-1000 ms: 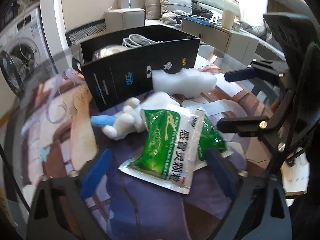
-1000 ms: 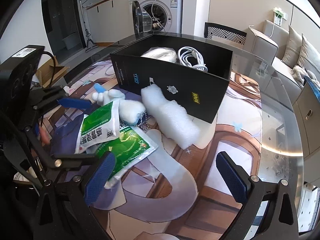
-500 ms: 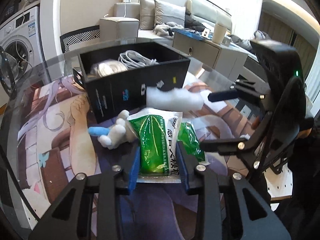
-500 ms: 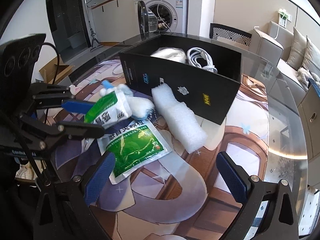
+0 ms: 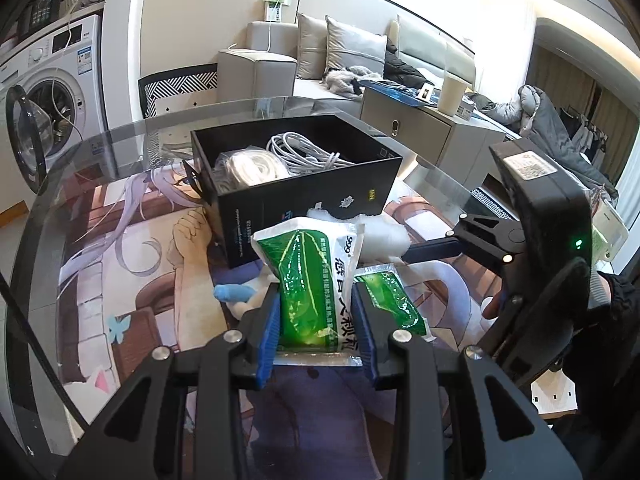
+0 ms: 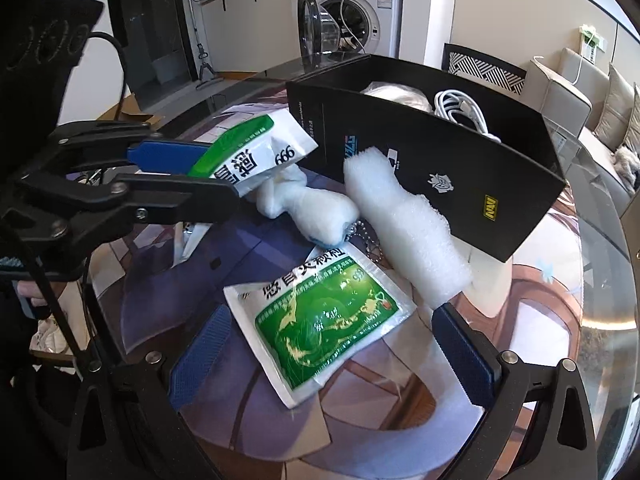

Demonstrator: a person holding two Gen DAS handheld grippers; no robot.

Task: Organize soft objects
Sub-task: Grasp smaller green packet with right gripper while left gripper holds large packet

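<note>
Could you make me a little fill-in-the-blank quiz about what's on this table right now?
1. The left gripper is shut on a ____ sachet.
2. A second sachet lies flat on the ____.
3. The white cables sit inside the ____ box.
4. The right gripper has its jaws ____.

Missing words: green; table; black; open

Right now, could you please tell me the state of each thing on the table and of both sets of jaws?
Left gripper: jaws shut on the held sachet.
Held sachet: gripped, raised off the mat.
Second sachet: flat on the mat, untouched.
Right gripper: jaws open, empty, over the second sachet.
Foam block: lying against the box.
Plush toy: lying on the mat.
Black box: open, holding cables.
</note>
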